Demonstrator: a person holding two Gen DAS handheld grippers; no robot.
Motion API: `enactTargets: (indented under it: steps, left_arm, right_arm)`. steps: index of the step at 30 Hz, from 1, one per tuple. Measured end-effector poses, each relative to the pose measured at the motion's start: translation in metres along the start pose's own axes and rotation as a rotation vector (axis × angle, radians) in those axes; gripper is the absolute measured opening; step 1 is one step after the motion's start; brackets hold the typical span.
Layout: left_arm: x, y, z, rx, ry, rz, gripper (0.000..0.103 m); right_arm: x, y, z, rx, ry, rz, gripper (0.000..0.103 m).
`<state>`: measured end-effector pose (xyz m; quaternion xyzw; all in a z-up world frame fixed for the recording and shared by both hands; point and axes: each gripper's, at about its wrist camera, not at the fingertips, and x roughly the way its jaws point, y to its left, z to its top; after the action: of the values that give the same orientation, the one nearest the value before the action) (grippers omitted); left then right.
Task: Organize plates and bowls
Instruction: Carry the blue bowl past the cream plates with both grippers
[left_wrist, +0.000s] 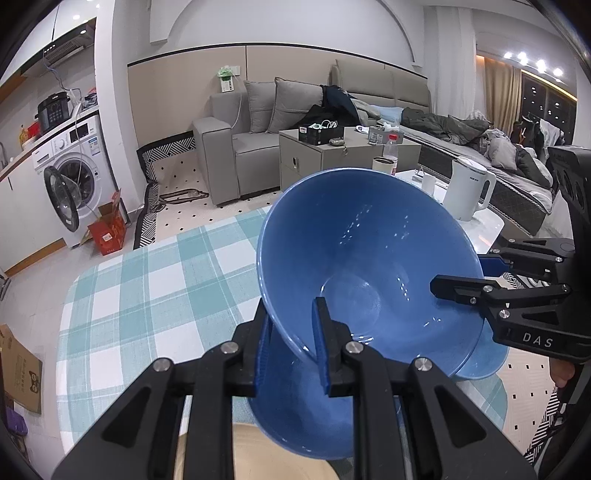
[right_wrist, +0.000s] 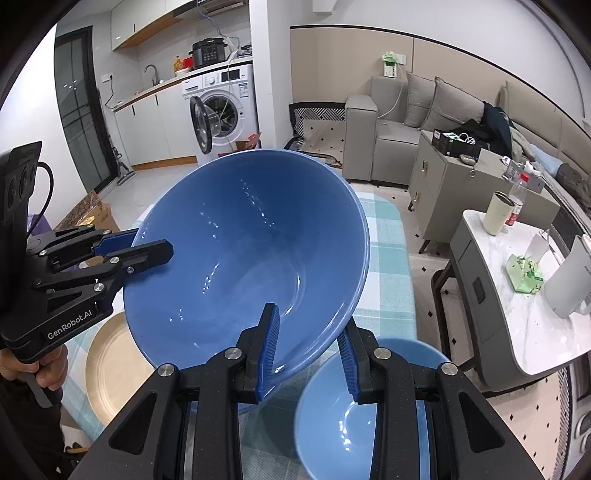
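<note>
A large blue bowl (left_wrist: 369, 266) (right_wrist: 243, 266) is held tilted above the table by both grippers. My left gripper (left_wrist: 291, 350) is shut on its near rim; in the right wrist view it (right_wrist: 147, 247) grips the bowl's left rim. My right gripper (right_wrist: 310, 354) is shut on the opposite rim; in the left wrist view it (left_wrist: 458, 280) grips the right rim. A smaller light blue bowl (right_wrist: 354, 413) (left_wrist: 480, 354) sits below on the table. A beige plate (right_wrist: 110, 365) (left_wrist: 258, 454) lies on the table beside it.
The table has a teal checked cloth (left_wrist: 155, 291). A side table (right_wrist: 524, 302) at the right carries a white kettle (left_wrist: 467, 192), a cup and a bottle. A grey sofa and cabinet stand behind. A washing machine (left_wrist: 74, 177) has its door open.
</note>
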<state>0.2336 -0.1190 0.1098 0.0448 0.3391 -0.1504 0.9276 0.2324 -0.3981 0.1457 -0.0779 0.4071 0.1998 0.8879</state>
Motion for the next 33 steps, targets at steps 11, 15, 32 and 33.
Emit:
enactTargets:
  steps: [11, 15, 32, 33]
  left_arm:
    - [-0.002, 0.012, -0.020, -0.025, 0.017, 0.011, 0.019]
    - [-0.003, 0.014, -0.025, -0.029, 0.019, 0.012, 0.019]
    - [0.003, 0.021, -0.043, -0.046, 0.049, 0.012, 0.019]
    - [0.004, 0.021, -0.045, -0.049, 0.053, 0.011, 0.019]
  right_arm:
    - [0.013, 0.019, -0.011, -0.016, 0.030, 0.025, 0.032]
    - [0.016, 0.022, -0.015, -0.020, 0.040, 0.030, 0.032]
    - [0.030, 0.035, -0.026, -0.048, 0.099, 0.025, 0.032]
    - [0.032, 0.036, -0.027, -0.051, 0.106, 0.026, 0.032]
